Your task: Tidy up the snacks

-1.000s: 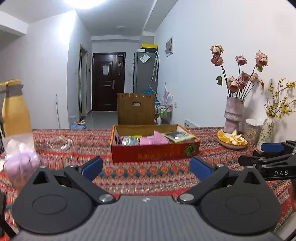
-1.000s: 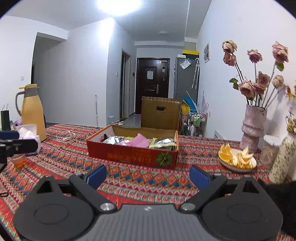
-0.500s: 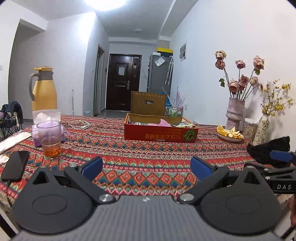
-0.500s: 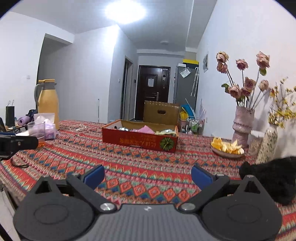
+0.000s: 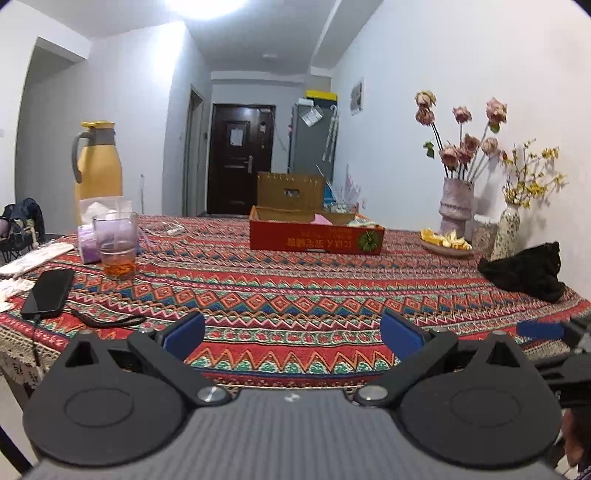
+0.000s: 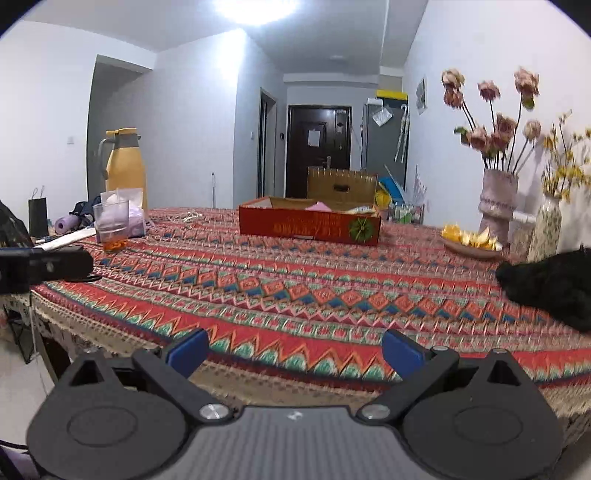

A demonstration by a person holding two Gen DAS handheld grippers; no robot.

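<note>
- The left gripper [image 5: 291, 334] has its jaws wide apart, with nothing between them
- The right gripper [image 6: 293, 349] is wide apart too, holding nothing
- The red snack box [image 5: 316, 234] sits far back on the patterned tablecloth [image 5: 295, 295], snack packets [image 5: 334, 218] inside

Glaring ceiling light [image 5: 207, 7], fisheye-bent edges, slight blur.

Both views are taken low from the near edge of the patterned tablecloth [image 5: 295, 295], facing along the table toward the far door [image 6: 319, 147]. The red cardboard box [image 5: 316, 236], well ahead, is shared by both, as are the yellow jug [image 6: 125, 166] and rose vase [image 5: 456, 203].
</note>
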